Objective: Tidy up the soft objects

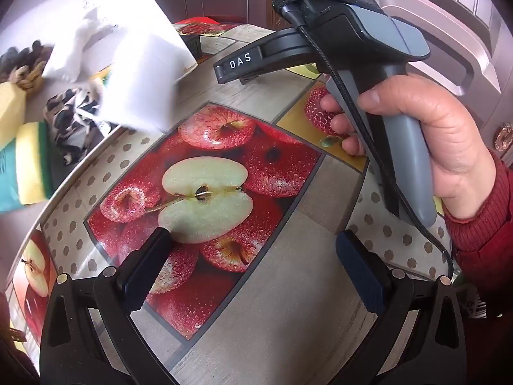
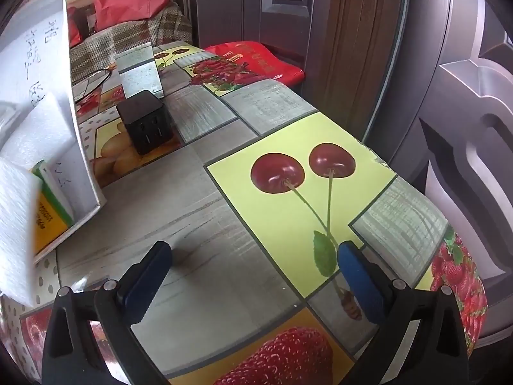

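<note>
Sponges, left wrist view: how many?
2, both at the left edge: a plain yellow sponge, and below it a yellow-and-green sponge. More may hide under the white foam sheet.

Bright daylight, fisheye warp, blurred edges

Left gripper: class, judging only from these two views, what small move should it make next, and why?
Probably swing left toward the patterned cloth beside the sponge. The left gripper is open and empty over the tablecloth; the right gripper is empty too, so nothing is held yet.
</note>
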The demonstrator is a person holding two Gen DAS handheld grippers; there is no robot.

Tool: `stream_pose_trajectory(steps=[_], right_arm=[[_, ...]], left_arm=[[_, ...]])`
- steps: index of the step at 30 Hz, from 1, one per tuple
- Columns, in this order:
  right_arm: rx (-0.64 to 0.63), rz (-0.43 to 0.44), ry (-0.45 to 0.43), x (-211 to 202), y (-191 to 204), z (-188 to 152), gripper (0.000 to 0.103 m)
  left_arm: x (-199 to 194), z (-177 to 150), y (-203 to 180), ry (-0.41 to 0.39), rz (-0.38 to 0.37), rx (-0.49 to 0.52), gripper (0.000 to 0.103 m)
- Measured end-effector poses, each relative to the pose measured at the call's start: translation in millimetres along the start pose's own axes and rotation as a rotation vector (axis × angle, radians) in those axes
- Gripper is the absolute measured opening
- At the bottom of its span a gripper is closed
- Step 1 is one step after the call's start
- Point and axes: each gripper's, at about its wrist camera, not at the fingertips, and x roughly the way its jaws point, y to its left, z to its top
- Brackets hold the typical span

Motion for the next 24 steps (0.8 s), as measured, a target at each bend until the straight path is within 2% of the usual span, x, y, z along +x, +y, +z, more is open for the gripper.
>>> stream_pose_trajectory(steps=[6,8,16,24], right_arm=[[-0.008,0.027,0.002,7,5,10,0.103],[-0.001,0.036,-0.006,-1,5,1,0.103],[0.011,0.122,-0.021,-2,1,1,0.103],[0.064,0.192,0.003,-2,-6,4,0.103]], left_arm=[[0,0,1,0.0,-0.001,-0.001,0.102],[0,0,1,0.0,-0.001,-0.001,0.102],[0,0,-4,0.0,-0.002,-0.002,0.102],[0,0,-4,0.0,-0.002,-0.002,0.103]])
